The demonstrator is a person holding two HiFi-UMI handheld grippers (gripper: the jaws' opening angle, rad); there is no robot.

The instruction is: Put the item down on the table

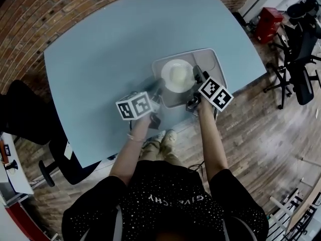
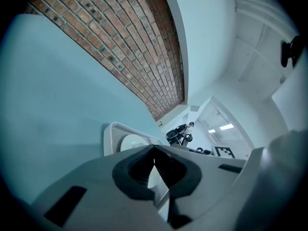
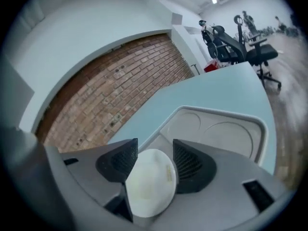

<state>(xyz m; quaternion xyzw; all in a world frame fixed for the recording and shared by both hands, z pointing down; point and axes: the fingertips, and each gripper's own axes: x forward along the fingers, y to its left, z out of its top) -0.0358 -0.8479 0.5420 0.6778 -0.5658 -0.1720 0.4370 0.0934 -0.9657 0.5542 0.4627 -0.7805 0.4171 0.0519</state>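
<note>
My right gripper [image 3: 154, 147] clamps the dish [image 3: 148, 187] by its edge, jaws set a moderate width apart. The dish is round, plain white and smooth, with a faint yellowish smudge near one side and no print on it. I hold it over the grey tray [image 3: 262, 125], which lies on the blue table [image 1: 110, 49]. My left gripper [image 2: 154, 151] sits by the tray's near corner, jaw tips pressed together with nothing between them. The white lettering on my black shirt [image 1: 170, 212] shows "GIV" and "CHY"; the middle I cannot read.

An office, judging by swivel chairs [image 1: 304, 44] near the blue table [image 1: 125, 49].
</note>
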